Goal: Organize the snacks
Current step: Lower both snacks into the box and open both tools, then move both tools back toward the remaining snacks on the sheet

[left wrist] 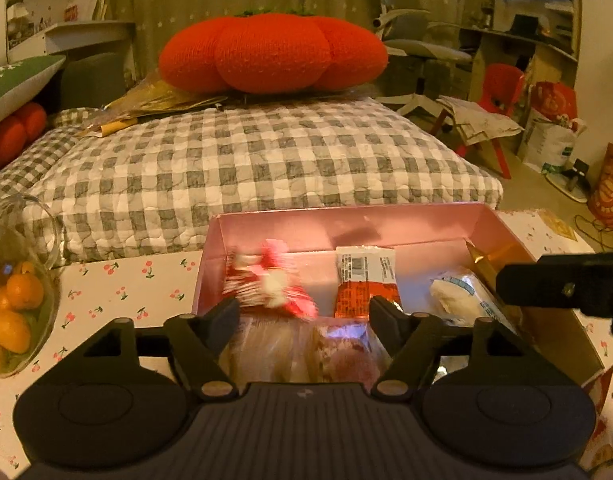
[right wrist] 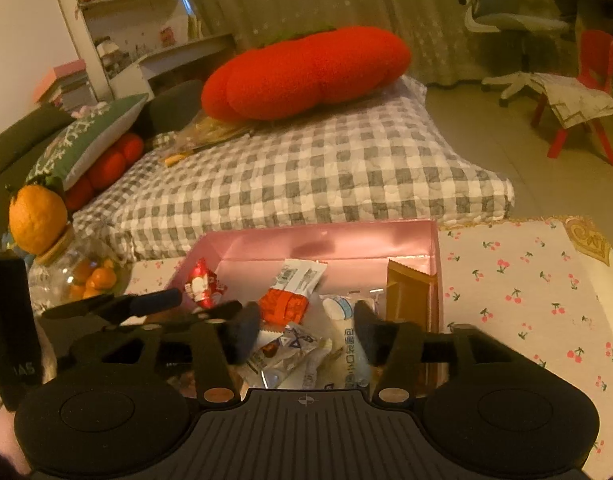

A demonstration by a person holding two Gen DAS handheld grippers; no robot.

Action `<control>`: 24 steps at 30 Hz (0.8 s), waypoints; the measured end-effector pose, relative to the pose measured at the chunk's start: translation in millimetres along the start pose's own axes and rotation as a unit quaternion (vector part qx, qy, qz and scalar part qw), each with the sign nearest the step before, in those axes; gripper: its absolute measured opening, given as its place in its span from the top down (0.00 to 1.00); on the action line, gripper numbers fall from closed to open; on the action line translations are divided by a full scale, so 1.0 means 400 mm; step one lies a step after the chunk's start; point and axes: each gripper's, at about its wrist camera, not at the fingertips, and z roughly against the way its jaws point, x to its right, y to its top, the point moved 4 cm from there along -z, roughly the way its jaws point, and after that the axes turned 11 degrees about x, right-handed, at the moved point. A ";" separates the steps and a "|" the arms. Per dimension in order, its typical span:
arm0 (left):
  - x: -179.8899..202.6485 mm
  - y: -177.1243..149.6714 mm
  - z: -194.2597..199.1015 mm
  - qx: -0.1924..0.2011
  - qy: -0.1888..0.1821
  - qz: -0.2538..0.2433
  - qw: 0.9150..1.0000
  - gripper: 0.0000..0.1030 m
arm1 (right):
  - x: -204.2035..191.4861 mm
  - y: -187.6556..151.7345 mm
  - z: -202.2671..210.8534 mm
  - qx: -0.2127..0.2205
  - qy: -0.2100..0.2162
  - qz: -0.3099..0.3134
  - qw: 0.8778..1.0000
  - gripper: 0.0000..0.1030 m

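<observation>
A pink box on the cherry-print tablecloth holds several snack packets. A red-and-white packet appears blurred over the box's left side, just beyond my open left gripper, clear of both fingers. An orange packet, a white packet and a gold packet lie in the box. My right gripper is open and empty above the box's packets. It shows at the right edge of the left wrist view.
A glass jar of small oranges stands left of the box with a large orange on its lid. A checked cushion with a red pumpkin pillow lies behind the table. A red chair stands at right.
</observation>
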 end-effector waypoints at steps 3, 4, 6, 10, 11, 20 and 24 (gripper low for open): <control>0.002 0.001 0.007 0.001 0.002 -0.004 1.000 0.27 | -0.008 0.003 0.010 0.000 0.001 0.005 1.000 0.42; 0.003 0.003 0.011 0.002 0.001 -0.004 1.000 0.26 | -0.012 0.003 0.014 0.001 0.001 0.008 1.000 0.40; 0.006 0.005 0.022 0.005 -0.001 -0.004 1.000 0.23 | -0.021 0.003 0.023 0.001 0.000 0.018 1.000 0.38; 0.015 0.008 0.045 0.008 -0.007 -0.006 1.000 0.19 | -0.038 0.004 0.045 0.002 0.000 0.031 1.000 0.35; 0.018 0.008 0.050 0.009 -0.009 -0.006 1.000 0.18 | -0.041 0.004 0.051 0.002 0.000 0.032 0.999 0.34; 0.008 -0.007 0.141 0.015 -0.018 0.021 1.000 0.12 | -0.054 -0.017 0.122 0.000 -0.008 0.016 1.000 0.27; -0.009 -0.008 0.186 0.015 -0.019 0.022 0.999 0.10 | -0.076 -0.035 0.158 0.000 -0.012 0.028 1.000 0.22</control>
